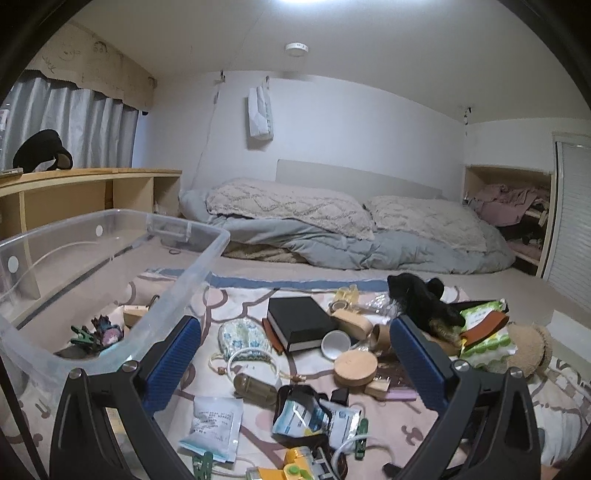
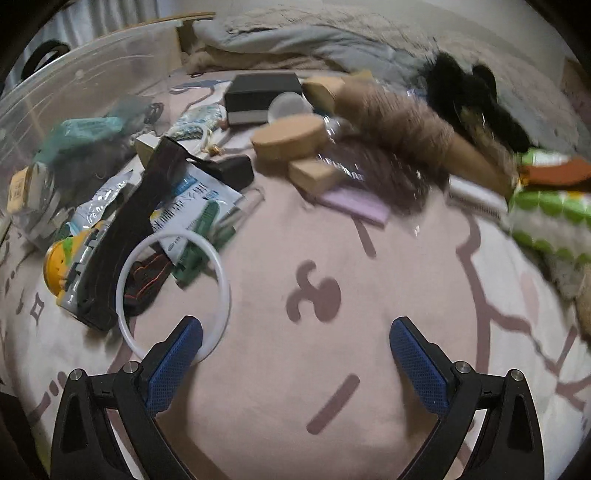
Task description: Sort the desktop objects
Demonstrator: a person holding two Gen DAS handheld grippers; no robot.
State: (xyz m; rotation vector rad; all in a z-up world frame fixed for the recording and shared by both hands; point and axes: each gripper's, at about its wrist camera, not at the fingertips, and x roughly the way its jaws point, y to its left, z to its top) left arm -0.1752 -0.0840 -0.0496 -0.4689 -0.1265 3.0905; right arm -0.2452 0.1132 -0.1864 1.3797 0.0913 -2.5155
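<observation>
- We see the left wrist view evenly lit and fairly sharp, with a bright glare at the top edge from a ceiling light (image 1: 295,2).
- We note soft, weak shadows under the clutter on the blanket (image 1: 258,417).
- Both views bow strongly at the edges, with black corners.
- The right wrist view is dimmer and motion-blurred: the twine spool (image 2: 402,122) and green-dotted packet (image 2: 550,218) smear, while the white ring (image 2: 173,295) reads clearer.

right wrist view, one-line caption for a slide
Open right gripper low over pink blanket, white ring by its left finger.
</observation>
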